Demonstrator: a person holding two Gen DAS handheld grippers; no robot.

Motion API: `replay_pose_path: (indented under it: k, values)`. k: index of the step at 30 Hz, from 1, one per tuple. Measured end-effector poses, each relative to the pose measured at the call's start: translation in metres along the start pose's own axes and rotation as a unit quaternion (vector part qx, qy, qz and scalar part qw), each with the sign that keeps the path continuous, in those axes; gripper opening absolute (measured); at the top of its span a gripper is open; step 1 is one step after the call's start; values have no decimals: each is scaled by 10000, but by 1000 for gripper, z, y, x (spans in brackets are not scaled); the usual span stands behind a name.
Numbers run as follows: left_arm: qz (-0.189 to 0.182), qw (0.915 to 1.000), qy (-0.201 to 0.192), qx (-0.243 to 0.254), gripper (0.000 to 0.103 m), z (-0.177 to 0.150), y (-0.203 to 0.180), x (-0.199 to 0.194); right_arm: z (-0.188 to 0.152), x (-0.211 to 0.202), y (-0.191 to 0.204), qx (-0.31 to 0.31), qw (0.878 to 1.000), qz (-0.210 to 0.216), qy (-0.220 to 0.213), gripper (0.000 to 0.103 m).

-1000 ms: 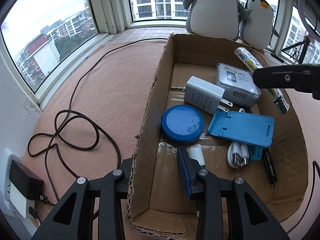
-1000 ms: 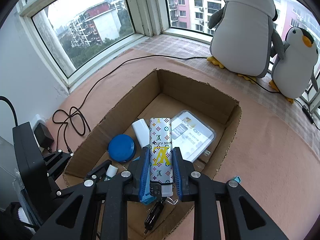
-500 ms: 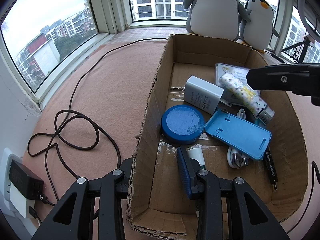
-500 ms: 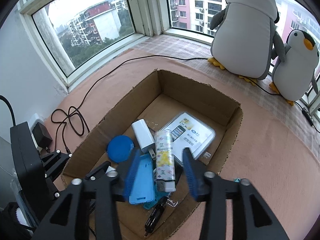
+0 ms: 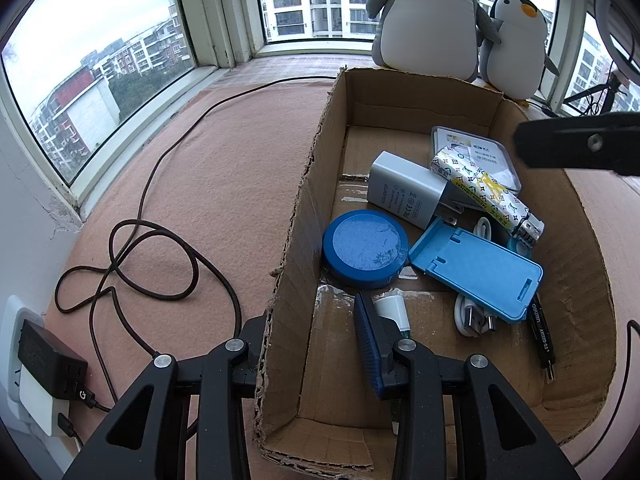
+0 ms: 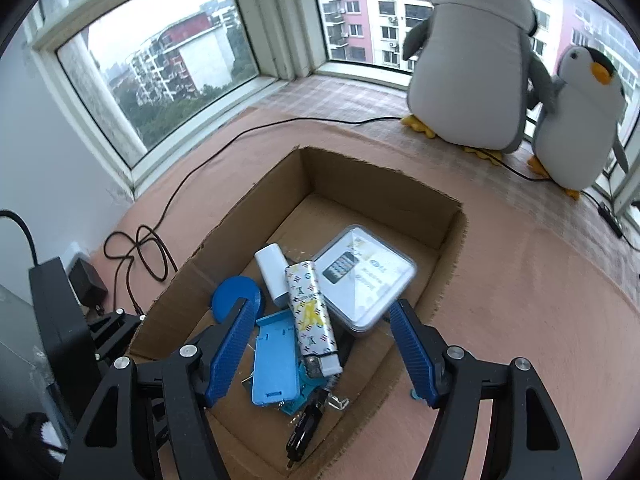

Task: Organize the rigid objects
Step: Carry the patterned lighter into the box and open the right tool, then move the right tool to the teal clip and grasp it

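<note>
An open cardboard box (image 5: 304, 184) (image 6: 360, 168) sits on the pink mat. In it lie a patterned lighter (image 5: 486, 191) (image 6: 311, 312), a white charger (image 5: 404, 190) (image 6: 273, 275), a blue round tin (image 5: 366, 247) (image 6: 228, 293), a blue phone stand (image 5: 478, 268) (image 6: 276, 364) and a clear plastic case (image 5: 496, 158) (image 6: 368, 276). My left gripper (image 5: 312, 344) is shut on the box's left wall, one finger inside and one outside. My right gripper (image 6: 324, 352) is open and empty above the box, over the lighter; its arm shows in the left wrist view (image 5: 580, 146).
Two plush penguins (image 6: 472, 60) (image 6: 580, 112) stand by the window behind the box. A dark cable (image 5: 132, 256) loops on the mat left of the box, by a wall adapter (image 5: 44, 360). A white USB cable (image 5: 472, 316) and black pen (image 5: 542, 340) lie in the box.
My right gripper opened and let go of the patterned lighter, which dropped into the box onto the charger and phone stand. The right gripper then rose and drew back. The left gripper has not moved.
</note>
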State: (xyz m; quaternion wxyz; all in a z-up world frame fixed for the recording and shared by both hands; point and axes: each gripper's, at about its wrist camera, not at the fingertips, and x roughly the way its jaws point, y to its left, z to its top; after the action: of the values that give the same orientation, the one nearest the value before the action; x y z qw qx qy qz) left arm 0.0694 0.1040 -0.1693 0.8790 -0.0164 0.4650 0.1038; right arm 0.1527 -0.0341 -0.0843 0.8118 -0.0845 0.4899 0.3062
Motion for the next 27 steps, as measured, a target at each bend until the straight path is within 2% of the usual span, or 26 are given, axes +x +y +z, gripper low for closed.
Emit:
replay_pose_path:
  k: [13, 19, 27]
  values:
    - [2, 10000, -2, 0, 37, 0, 0, 0, -23, -38, -58, 670, 9973, -184, -237, 67]
    - [1, 10000, -2, -1, 37, 0, 0, 0, -37, -39, -90, 1263, 9918, -216, -29, 67]
    - [-1, 10000, -4, 1, 37, 0, 0, 0, -47, -20, -119, 2269, 9732, -79, 357, 64]
